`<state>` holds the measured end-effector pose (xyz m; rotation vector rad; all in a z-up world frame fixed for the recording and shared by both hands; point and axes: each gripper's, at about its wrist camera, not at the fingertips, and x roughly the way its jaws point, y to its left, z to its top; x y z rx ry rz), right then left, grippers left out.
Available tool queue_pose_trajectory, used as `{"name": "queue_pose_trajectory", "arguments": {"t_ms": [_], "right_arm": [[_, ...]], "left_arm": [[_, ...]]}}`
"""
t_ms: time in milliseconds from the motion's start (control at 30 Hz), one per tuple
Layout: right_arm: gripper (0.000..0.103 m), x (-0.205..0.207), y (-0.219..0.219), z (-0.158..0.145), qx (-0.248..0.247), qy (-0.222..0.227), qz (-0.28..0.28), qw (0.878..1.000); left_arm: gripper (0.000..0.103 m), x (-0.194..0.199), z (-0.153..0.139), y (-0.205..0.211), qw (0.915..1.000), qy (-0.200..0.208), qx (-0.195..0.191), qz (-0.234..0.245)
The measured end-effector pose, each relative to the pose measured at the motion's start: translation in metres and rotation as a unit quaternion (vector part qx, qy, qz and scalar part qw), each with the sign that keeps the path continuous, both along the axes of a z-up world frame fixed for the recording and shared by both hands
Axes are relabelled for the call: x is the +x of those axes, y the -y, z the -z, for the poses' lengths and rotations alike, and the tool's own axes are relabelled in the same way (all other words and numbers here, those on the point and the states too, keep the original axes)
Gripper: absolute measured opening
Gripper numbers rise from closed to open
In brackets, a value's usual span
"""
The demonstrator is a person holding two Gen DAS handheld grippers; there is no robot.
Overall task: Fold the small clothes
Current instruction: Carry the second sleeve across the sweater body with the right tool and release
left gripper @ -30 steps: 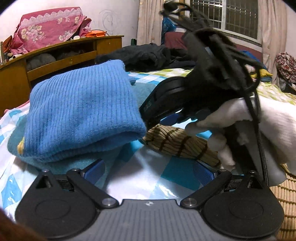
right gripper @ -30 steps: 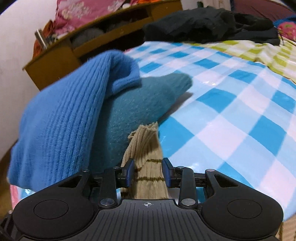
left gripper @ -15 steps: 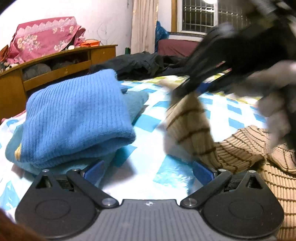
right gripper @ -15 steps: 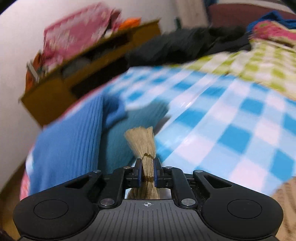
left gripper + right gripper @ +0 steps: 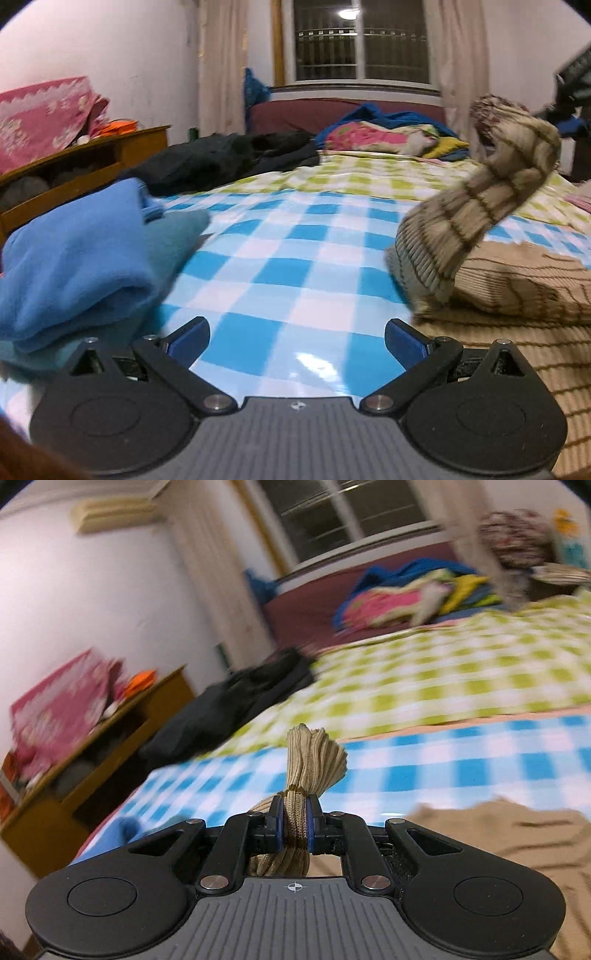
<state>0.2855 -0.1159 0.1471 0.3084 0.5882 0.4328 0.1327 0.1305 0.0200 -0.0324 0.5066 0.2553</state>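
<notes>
A tan ribbed knit garment with brown stripes (image 5: 517,288) lies at the right on the blue-checked bed cover (image 5: 295,258); one part of it is lifted high (image 5: 480,206). My right gripper (image 5: 294,825) is shut on a bunched end of this tan garment (image 5: 314,760), held well above the bed. It shows at the upper right in the left wrist view (image 5: 569,99). My left gripper (image 5: 295,338) is open and empty, low over the cover. A folded blue knit piece (image 5: 74,258) lies on a teal one (image 5: 177,240) at the left.
A wooden shelf unit (image 5: 74,166) stands at the left with pink bedding on top. Dark clothes (image 5: 221,158) and colourful clothes (image 5: 388,136) lie at the far end of the bed, on a green-checked cover (image 5: 369,177). A window (image 5: 362,40) is behind.
My right gripper has risen and swung to the right, pulling the tan garment's end up off the bed. The left gripper stays open in much the same place.
</notes>
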Motion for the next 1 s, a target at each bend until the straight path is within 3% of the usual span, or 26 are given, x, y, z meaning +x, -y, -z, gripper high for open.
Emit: {"name": "queue_pose_trajectory", "arguments": {"t_ms": [267,400,600,667,733,867,967,1000], "right_arm": [[0.017,-0.014,0.097,0.074,0.007,-0.049,0.127,0.991],[0.017,-0.017,0.131,0.109,0.044,-0.090,0.164,0.981],[0.023,-0.029,0.157,0.124,0.082,-0.096,0.180,0.976],[0.032,-0.030,0.162,0.128,0.090,-0.098,0.185,0.974],[0.034,-0.030,0.166,0.133,0.093,-0.103,0.191,0.972],[0.031,-0.029,0.173,0.143,0.107,-0.120,0.191,0.968],[0.014,-0.029,0.171,0.141,0.105,-0.119,0.184,0.970],[0.013,-0.030,0.170,0.137,0.105,-0.114,0.182,0.971]], "left_arm": [[0.103,0.006,0.002,0.045,0.9981,-0.003,0.049,0.037],[0.103,0.012,0.005,0.060,0.9956,-0.012,0.077,0.051],[0.103,0.029,0.003,0.080,0.9910,-0.008,0.113,0.071],[0.103,0.036,0.003,0.086,0.9892,-0.005,0.125,0.077],[0.103,0.044,0.005,0.091,0.9874,-0.007,0.137,0.079],[0.103,0.064,0.010,0.096,0.9870,-0.017,0.137,0.081],[0.103,0.075,0.011,0.097,0.9876,-0.020,0.136,0.076],[0.103,0.076,0.009,0.096,0.9884,-0.014,0.133,0.072]]}}
